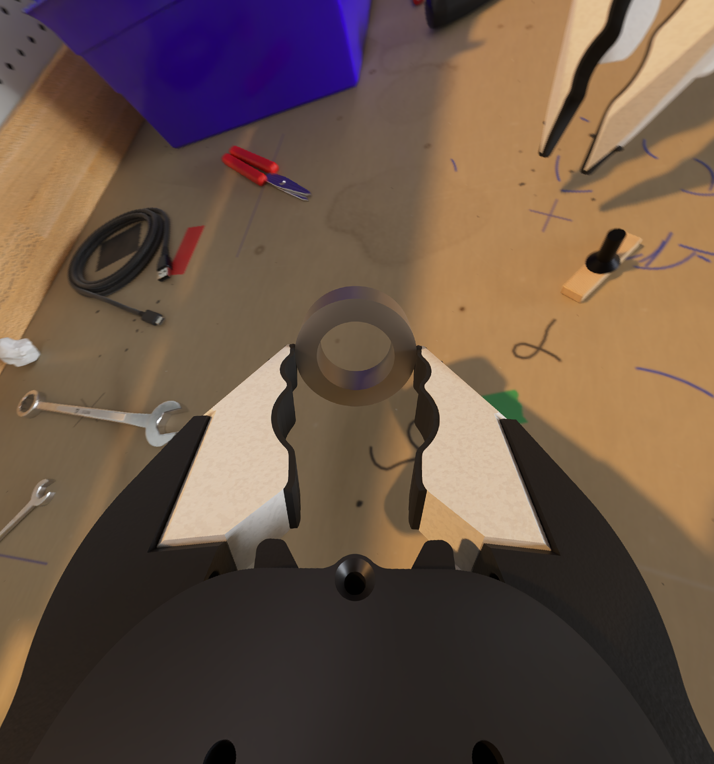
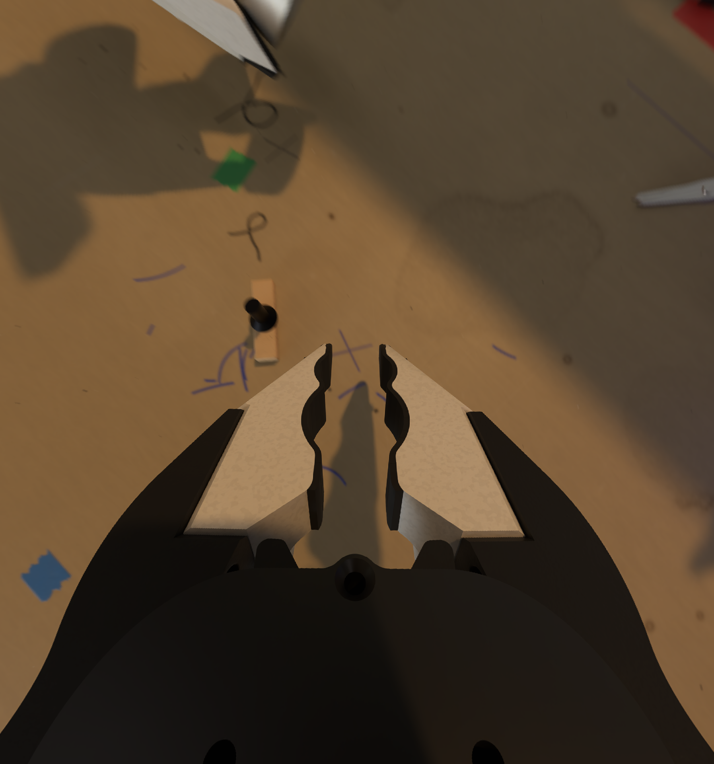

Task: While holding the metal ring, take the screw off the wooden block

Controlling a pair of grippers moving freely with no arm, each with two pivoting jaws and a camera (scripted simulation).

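Observation:
My left gripper point(image 1: 355, 347) is shut on the grey metal ring point(image 1: 307, 359), pinched upright between the fingertips above the bench. The small wooden block point(image 1: 582, 285) lies to the right with the black screw point(image 1: 609, 250) standing in it, head down. My right gripper point(image 1: 566, 161) hangs beyond the block. In the right wrist view the right gripper point(image 2: 355, 346) is open with a narrow gap and empty. The block point(image 2: 264, 343) and screw point(image 2: 260, 316) lie just left of its left fingertip, apart from it. A finger of the left gripper point(image 2: 243, 33) shows at the top.
A blue bin point(image 1: 223, 62) stands at the back. Red-handled pliers point(image 1: 260, 169), a coiled black cable point(image 1: 115, 252), wrenches point(image 1: 99, 413) and crumpled paper point(image 1: 16, 351) lie to the left beside a wooden rail point(image 1: 37, 186). Green tape point(image 2: 233, 169) and blue tape point(image 2: 45, 574) stick to the bench.

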